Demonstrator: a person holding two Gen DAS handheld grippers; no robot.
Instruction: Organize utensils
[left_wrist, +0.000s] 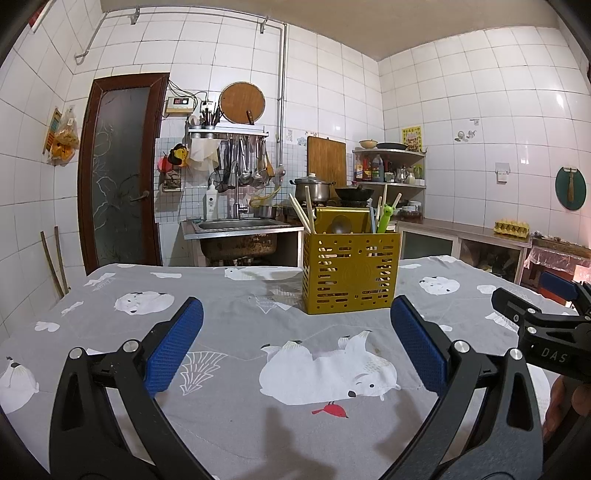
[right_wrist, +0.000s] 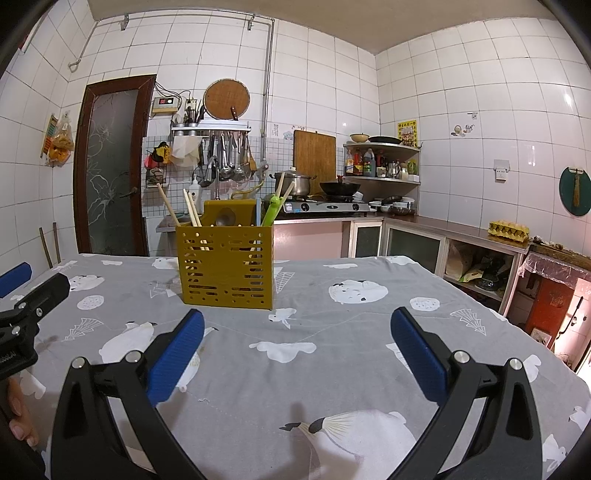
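Yellow utensil caddy (left_wrist: 351, 271) upright mid-table on bear-print cloth (left_wrist: 236, 413) | holds chopsticks (left_wrist: 300, 214), green utensil (left_wrist: 384, 218), spoon partly hidden | left gripper (left_wrist: 295, 347) spread, empty | right gripper (right_wrist: 297, 350) spread, empty

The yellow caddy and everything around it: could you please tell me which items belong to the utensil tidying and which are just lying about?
Belongs to the job:
yellow caddy
chopsticks
green utensil
spoon

Just about:
printed tablecloth
pot
wok
egg tray
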